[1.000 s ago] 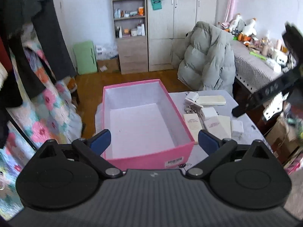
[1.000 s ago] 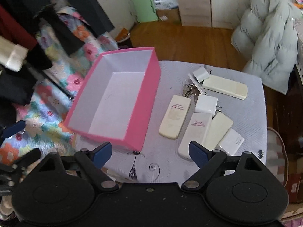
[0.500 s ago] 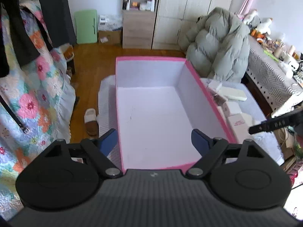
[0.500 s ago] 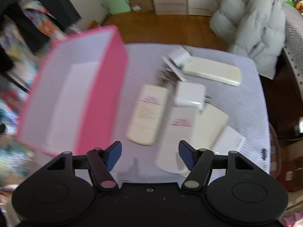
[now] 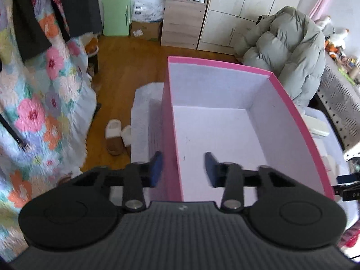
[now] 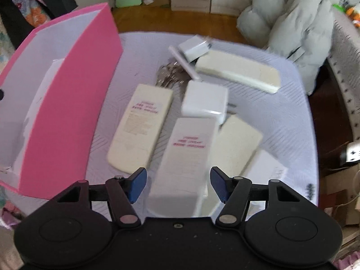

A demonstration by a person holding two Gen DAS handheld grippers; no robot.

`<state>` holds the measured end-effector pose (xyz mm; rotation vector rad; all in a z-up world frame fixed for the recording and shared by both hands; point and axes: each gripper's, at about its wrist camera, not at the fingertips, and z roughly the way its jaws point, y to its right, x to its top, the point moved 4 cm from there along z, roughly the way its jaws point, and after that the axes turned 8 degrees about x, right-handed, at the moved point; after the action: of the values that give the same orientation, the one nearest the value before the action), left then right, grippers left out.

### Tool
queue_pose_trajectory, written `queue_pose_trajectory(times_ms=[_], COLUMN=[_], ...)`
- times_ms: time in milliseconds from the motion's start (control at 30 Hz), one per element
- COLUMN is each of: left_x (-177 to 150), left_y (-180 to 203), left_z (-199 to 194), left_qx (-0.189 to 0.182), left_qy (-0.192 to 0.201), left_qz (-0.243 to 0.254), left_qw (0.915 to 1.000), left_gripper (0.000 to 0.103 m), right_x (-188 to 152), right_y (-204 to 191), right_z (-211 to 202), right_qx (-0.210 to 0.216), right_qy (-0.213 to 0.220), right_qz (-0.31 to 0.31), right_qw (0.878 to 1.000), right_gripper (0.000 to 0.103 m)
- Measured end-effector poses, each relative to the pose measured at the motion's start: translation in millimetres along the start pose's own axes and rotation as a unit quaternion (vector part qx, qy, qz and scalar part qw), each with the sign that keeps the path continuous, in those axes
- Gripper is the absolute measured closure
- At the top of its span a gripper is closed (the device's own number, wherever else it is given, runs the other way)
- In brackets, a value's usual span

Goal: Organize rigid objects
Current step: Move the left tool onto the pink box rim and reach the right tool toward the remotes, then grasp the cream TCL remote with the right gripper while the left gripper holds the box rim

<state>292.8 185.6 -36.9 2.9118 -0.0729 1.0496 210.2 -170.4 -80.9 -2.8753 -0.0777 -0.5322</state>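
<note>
A pink box [image 5: 292, 117] with a white inside stands empty on the table's left part. My left gripper [image 5: 182, 169] straddles its left wall near the front corner. Its jaws are closing with the wall between them, and the right pad still stands clear of it. Beside the box [image 6: 67, 103] lie several pale remotes, a white charger block [image 6: 204, 101], a small adapter [image 6: 194, 47] and keys [image 6: 168, 76]. My right gripper [image 6: 178, 185] is open, low over the white remote with red print [image 6: 186, 148], whose near end lies between the fingers.
A pale patterned cloth covers the table [image 6: 281, 112]. A grey puffer jacket [image 5: 288, 51] is heaped behind it. Slippers [image 5: 117, 137] sit on the wooden floor at the left, next to a hanging floral quilt [image 5: 33, 103]. A cream remote [image 6: 139, 130] lies close to the box wall.
My left gripper has sunk and shifted left to the box's left wall, its jaws narrowing a lot. My right gripper has dropped toward the remotes and narrowed, now framing the red-print one.
</note>
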Motion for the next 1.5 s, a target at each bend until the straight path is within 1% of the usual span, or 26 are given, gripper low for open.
queue_pose_trajectory(times_ms=[67,133,200,233,300,333,367,400,433,500,533,567,633,733,800,867,933,967,1000,1100,1133,1233,1267,1333,1400,1500], left_x=[-3.7,-9.8,-15.1,-16.8,-20.3,-20.4,-20.6,-20.4,-22.0,-25.0,-25.8,-26.4,-27.4,-28.5,-29.5,-29.9,-29.8,-29.8,-30.0,-31.3,-31.3,-30.6,-30.5,-30.7,-30.2,-31.0], left_y=[2.0,2.0,3.3,3.4,1.5,-0.1,-1.9,-3.3,-4.0,-3.5,-2.6,-1.9,-3.4,-7.0,-7.4,-6.5,-7.9,-9.2,-9.8,-10.2,-10.5,-9.8,-8.9,-7.7,-8.2,-8.8], left_z=[-1.8,-4.8,-5.1,-1.8,0.2,0.0,-0.8,-1.7,-2.8,-3.3,-2.6,-2.8,-2.5,-2.1,-1.6,-1.0,-0.3,0.0,0.0,-0.1,0.1,-0.2,-0.4,-0.4,-0.4,-0.8], left_qx=[0.008,-0.002,-0.001,0.001,0.005,0.006,0.009,0.014,0.014,0.007,0.004,-0.001,-0.006,-0.015,-0.013,-0.012,-0.016,-0.02,-0.024,-0.023,-0.021,-0.016,-0.014,-0.013,-0.015,-0.016], left_qy=[0.018,0.034,0.037,0.034,0.024,0.027,0.034,0.041,0.045,0.053,0.053,0.055,0.057,0.059,0.063,0.066,0.066,0.066,0.065,0.066,0.064,0.06,0.062,0.063,0.061,0.062], left_qz=[0.01,0.011,0.009,0.012,0.005,0.002,0.0,0.001,0.005,0.01,0.012,0.012,0.009,0.003,0.004,0.007,0.005,0.002,0.0,-0.001,-0.002,-0.003,-0.001,-0.001,-0.004,-0.003], left_qw=[0.9997,0.9994,0.9993,0.9994,0.9997,0.9996,0.9994,0.999,0.9989,0.9985,0.9985,0.9984,0.9983,0.9981,0.9979,0.9977,0.9977,0.9976,0.9976,0.9976,0.9977,0.998,0.998,0.9979,0.998,0.998], left_gripper=[0.078,0.083,0.083,0.085,0.085,0.085,0.085,0.085,0.086,0.09,0.092,0.092,0.092,0.092,0.092,0.092,0.092,0.091,0.091,0.091,0.091,0.092,0.092,0.092,0.092,0.092], right_x=[4.0,7.9,10.6,12.3,17.3,20.6,23.0,26.3,28.6,34.7,37.7,40.9,49.1,59.0,60.9,63.3,68.2,68.3,68.8,69.7,69.4,67.3,65.3,60.2,53.6,41.7], right_y=[1.2,0.6,-1.3,-0.4,-2.6,-7.6,-11.5,-17.3,-21.6,-31.6,-34.3,-36.1,-36.1,-34.3,-33.0,-31.2,-28.7,-28.8,-28.7,-35.3,-35.5,-36.4,-37.2,-36.9,-39.7,-45.2], right_z=[3.1,4.6,7.7,10.7,5.1,0.5,-4.5,-9.9,-11.5,-9.1,-4.9,1.3,14.3,30.7,42.3,52.1,59.5,63.6,64.6,68.8,67.4,56.7,48.1,31.1,8.9,-19.4], right_qx=[-0.004,-0.01,-0.016,-0.026,-0.065,-0.068,-0.066,-0.049,-0.028,0.018,0.027,0.031,0.034,0.024,0.018,0.018,0.021,0.021,0.015,-0.016,-0.015,-0.007,0.005,0.012,0.023,0.039], right_qy=[0.007,0.013,0.009,0.004,0.045,0.066,0.083,0.099,0.102,0.093,0.083,0.071,0.05,0.026,0.007,-0.006,-0.007,-0.005,0.003,0.018,0.025,0.042,0.055,0.081,0.114,0.151], right_qz=[-0.002,-0.006,-0.017,-0.016,-0.021,-0.036,-0.04,-0.04,-0.04,-0.04,-0.039,-0.034,-0.026,-0.011,-0.001,0.007,0.018,0.023,0.023,-0.007,-0.007,-0.001,0.0,0.005,0.006,0.009], right_qw=[1.0,1.0,1.0,1.0,0.997,0.995,0.994,0.993,0.994,0.995,0.995,0.996,0.998,0.999,1.0,1.0,1.0,0.999,1.0,1.0,1.0,0.999,0.998,0.997,0.993,0.988], right_gripper=[0.034,0.034,0.032,0.033,0.032,0.032,0.032,0.032,0.033,0.037,0.039,0.041,0.041,0.041,0.041,0.038,0.037,0.031,0.029,0.029,0.034,0.038,0.039,0.039,0.039,0.04])
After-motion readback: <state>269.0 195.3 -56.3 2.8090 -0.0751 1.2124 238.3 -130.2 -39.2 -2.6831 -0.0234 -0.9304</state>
